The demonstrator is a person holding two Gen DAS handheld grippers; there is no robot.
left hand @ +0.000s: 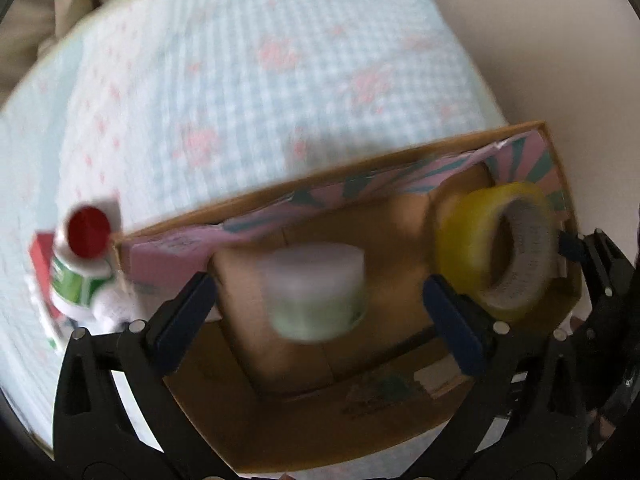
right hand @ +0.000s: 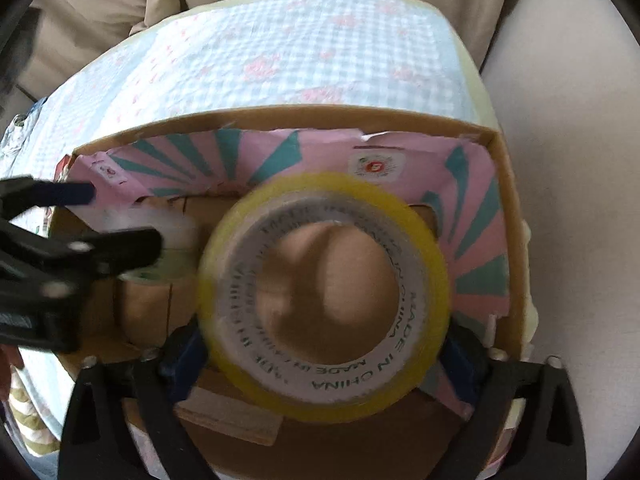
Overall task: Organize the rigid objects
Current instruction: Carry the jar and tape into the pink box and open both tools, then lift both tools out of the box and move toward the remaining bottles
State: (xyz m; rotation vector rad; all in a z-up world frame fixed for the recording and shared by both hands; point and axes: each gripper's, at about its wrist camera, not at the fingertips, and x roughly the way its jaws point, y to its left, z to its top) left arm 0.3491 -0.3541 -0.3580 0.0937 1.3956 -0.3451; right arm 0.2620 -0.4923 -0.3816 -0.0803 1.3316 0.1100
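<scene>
Left claw (left hand: 318, 312): yours stands spread wide, pointing steeply down into the cardboard box (left hand: 400, 152); the blue pads (left hand: 188, 312) press on nothing.
Small tub (left hand: 316, 292): a pale, blurred round tub sits in the gap between those pads, clear of both. You can't tell from the blur whether it is falling or already resting on the brown block (left hand: 280, 344) beneath it.
Right claw (right hand: 320, 352): also released, pads wide to either side of the yellow tape roll (right hand: 324, 292).
Tape roll: it lies over the right part of the box, its open core facing the right camera, so its axis runs roughly along the claw's pointing line. From the left view it stands tilted on edge near the box's right wall. Whether the right pads graze its rim you cannot tell; they don't appear to clamp it.
Which hand is nearer: right for the tape, left for the tub.
Box: pink and teal paper (right hand: 472, 240) lines its far and right walls.
Outside the box: a red-capped bottle (left hand: 86, 256) stands just beyond its left corner, nearer your left hand.
Far: a checked cloth (left hand: 240, 100) covers the bed.
</scene>
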